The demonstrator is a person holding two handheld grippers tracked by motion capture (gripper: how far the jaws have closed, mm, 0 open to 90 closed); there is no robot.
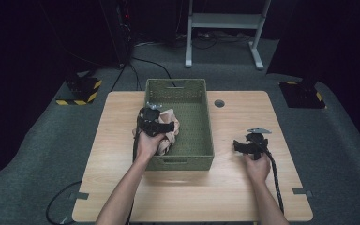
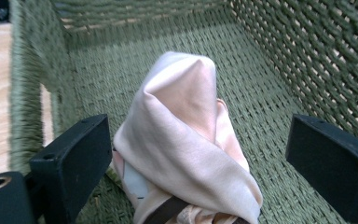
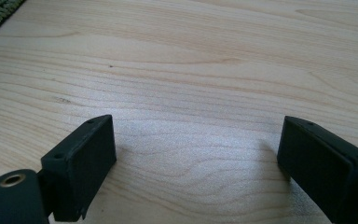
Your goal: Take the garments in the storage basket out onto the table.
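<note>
A green woven basket (image 1: 209, 126) stands on the wooden table (image 1: 225, 187), left of centre. A bunched pale pink cloth (image 1: 170, 136) lies at its near left side, partly over the rim. My left gripper (image 1: 153, 123) hangs just over the cloth. In the left gripper view the cloth (image 2: 186, 140) stands in a soft peak on the basket floor (image 2: 270, 107), and the left gripper (image 2: 198, 158) is open with the jaws wide on either side of it. My right gripper (image 1: 244, 146) rests low over bare table right of the basket; it (image 3: 196, 158) is open and holds nothing.
A round cable hole (image 1: 219, 103) sits in the table behind the basket's right corner. The right gripper's cable (image 1: 275, 178) trails back along the forearm. Beyond the table are a white stand frame (image 1: 225, 23) and two black bases with yellow stripes (image 1: 79, 91), (image 1: 304, 93) on grey carpet.
</note>
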